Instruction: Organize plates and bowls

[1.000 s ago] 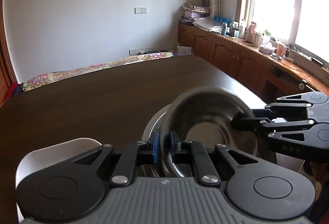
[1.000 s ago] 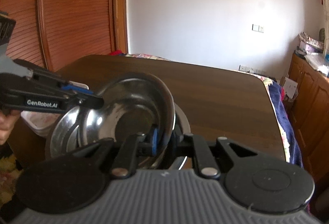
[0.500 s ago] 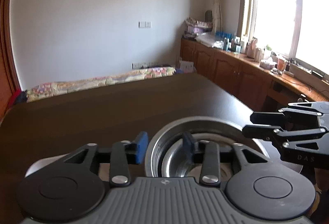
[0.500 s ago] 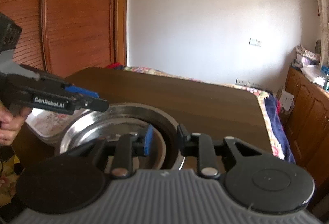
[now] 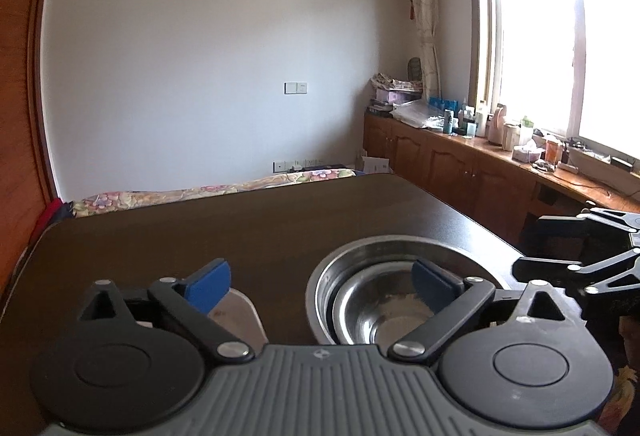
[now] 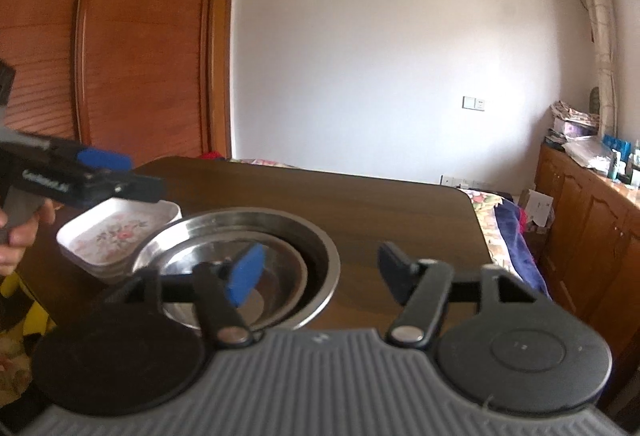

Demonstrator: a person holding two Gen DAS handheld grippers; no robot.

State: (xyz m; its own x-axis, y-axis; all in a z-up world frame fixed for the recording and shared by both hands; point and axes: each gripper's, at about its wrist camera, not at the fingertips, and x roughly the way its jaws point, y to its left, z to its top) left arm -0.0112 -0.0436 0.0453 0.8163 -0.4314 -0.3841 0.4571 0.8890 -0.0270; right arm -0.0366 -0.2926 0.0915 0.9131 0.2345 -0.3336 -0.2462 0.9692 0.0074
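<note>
The dark wooden surface [image 5: 256,236] carried everything, and most of it lay bare. Near its front edge sat the large steel bowl [image 5: 400,248], upright with its mouth to the ceiling, and the smaller steel bowl [image 5: 384,300] lay nested inside it, also mouth up and apparently level. Being round, neither had a long axis to speak of; their only direction was the opening, which faced straight up. Just beside the large bowl, on the person's left, stood the white floral dish [image 6: 120,232], oblong with rounded corners, its long side running roughly along the surface's front edge; it seemed to rest on another dish, though the lower one was hard to make out.

The nesting step looked finished. Whether further plates or bowls waited out of view could not be told; if the dish stack was already in order, little seemed left.

The left gripper [image 5: 320,280] had just been opening, its fingers [image 5: 208,278] spread wide: one blue pad hung over the dish, the other over the bowls, with nothing pinched. The right gripper [image 6: 320,268] had likewise just been opening, its fingers [image 6: 246,274] apart and straddling the large bowl's rim without pressing on it.
</note>
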